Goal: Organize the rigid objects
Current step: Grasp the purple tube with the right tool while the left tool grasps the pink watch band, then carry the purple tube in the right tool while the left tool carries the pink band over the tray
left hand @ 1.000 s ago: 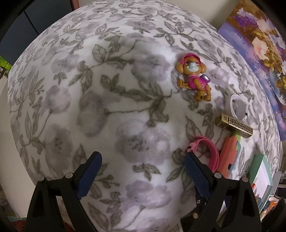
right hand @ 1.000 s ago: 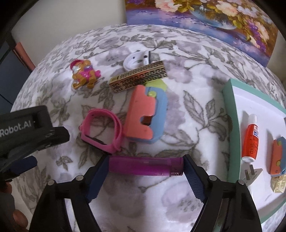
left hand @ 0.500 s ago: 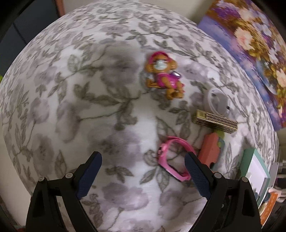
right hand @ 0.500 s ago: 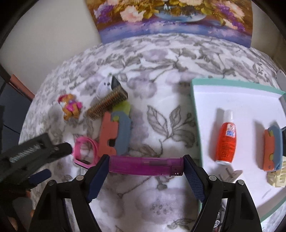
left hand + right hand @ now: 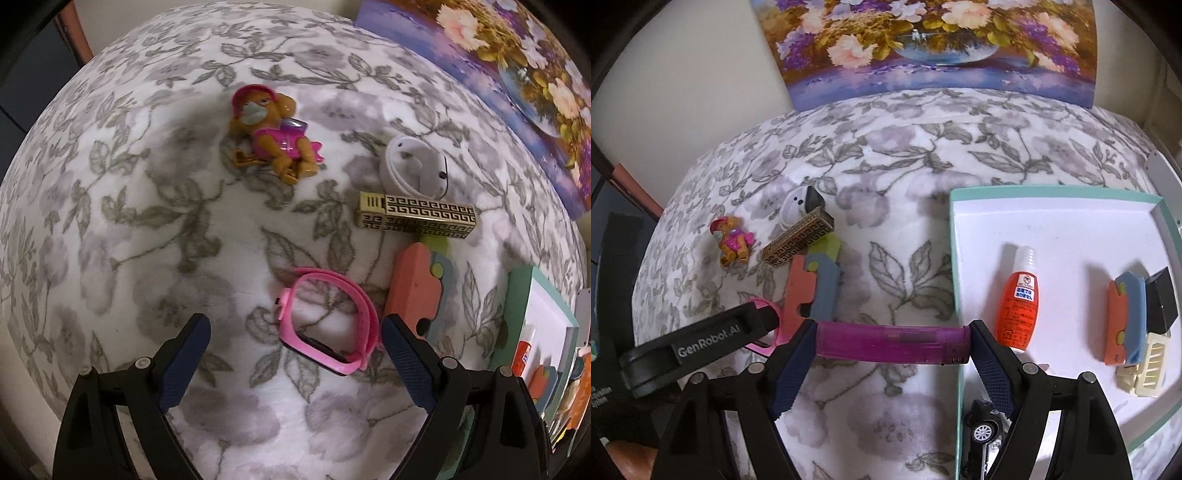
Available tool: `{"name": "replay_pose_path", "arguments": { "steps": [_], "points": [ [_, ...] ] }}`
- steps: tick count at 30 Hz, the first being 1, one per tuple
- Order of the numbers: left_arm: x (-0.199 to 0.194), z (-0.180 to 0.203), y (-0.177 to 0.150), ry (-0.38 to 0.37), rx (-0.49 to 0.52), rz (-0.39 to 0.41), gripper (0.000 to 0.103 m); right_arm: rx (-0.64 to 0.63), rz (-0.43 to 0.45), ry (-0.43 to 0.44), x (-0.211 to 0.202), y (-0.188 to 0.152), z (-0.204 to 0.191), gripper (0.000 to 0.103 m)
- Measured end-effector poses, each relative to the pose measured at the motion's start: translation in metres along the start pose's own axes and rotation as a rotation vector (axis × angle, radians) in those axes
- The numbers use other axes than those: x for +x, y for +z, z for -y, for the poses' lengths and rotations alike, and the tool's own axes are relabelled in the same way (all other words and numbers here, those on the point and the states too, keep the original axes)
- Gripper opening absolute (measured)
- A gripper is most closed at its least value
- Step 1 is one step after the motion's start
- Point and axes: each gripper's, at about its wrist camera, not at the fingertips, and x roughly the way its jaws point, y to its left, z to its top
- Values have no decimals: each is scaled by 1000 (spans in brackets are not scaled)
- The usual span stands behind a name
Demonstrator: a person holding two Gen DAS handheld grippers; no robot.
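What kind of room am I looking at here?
Probably a home room, not a lab: a floral fleece blanket covers the surface, a flower painting leans on the wall, and toys like a dog figurine lie about.

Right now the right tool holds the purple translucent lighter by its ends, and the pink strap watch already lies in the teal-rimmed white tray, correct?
Not quite. The right tool does hold the purple translucent lighter by its ends, but the pink strap watch lies on the floral cloth, outside the teal-rimmed white tray; the left wrist view shows it.

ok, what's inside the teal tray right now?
In the teal tray: an orange glue bottle, an orange-and-blue block, a black box, a cream comb-like piece and a black toy car. The right gripper hides the near corner.
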Motion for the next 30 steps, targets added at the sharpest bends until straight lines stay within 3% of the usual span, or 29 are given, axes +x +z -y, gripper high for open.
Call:
{"name": "replay_pose_path", "arguments": {
  "steps": [6,9,12,15,21,23,30],
  "points": [
    [15,19,-1,19,28,-9,94,24,-4,7,-1,1,8,83],
    [21,24,-3,15,25,-23,89,27,-6,9,-2,1,9,83],
    [22,28,-4,11,31,-10,79,28,-8,7,-1,1,9,83],
    [18,28,-4,-21,33,0,60,33,-9,7,-1,1,11,83],
    [4,27,-3,-57,26,8,59,32,-2,12,-3,1,10,83],
    [-9,11,2,-68,22,25,59,33,2,16,-4,1,10,83],
    [-52,12,3,-113,23,125,59,56,61,25,-22,6,18,83]
  ]
}}
